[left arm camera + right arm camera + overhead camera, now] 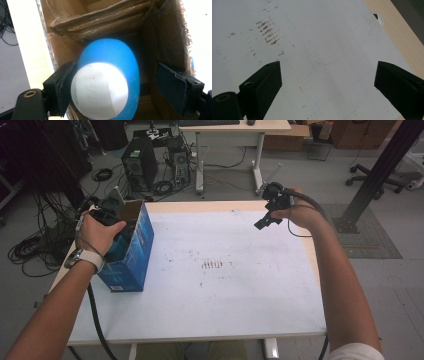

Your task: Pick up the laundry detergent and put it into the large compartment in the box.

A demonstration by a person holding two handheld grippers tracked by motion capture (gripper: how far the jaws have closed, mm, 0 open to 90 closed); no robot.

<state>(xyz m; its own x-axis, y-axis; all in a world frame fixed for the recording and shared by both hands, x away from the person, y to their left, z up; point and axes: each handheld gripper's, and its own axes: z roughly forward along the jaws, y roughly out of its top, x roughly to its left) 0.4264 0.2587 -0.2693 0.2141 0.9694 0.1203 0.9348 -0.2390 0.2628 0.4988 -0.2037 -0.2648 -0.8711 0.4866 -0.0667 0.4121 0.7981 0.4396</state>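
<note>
Here the left tongs reach down into an open blue box that stands at the left edge of the surface, toward its far corner. In the left gripper view the jaws stand spread inside the brown cardboard walls of the box, and a blue egg-shaped object with a white blunt end sits between them. The left jaw touches the object's side, while the right jaw stands clear of it with a gap between. Whether the object rests on the box floor cannot be told. In the high view the left hand covers most of these tongs above the box opening.

The right tongs hang above the far right part of the surface, held by the right hand. In the right gripper view their jaws are wide apart with nothing between them, above the white sheet that covers the surface. A patch of brown marks shows on that sheet, and a faint blue outline with rounded corners is drawn on it.
</note>
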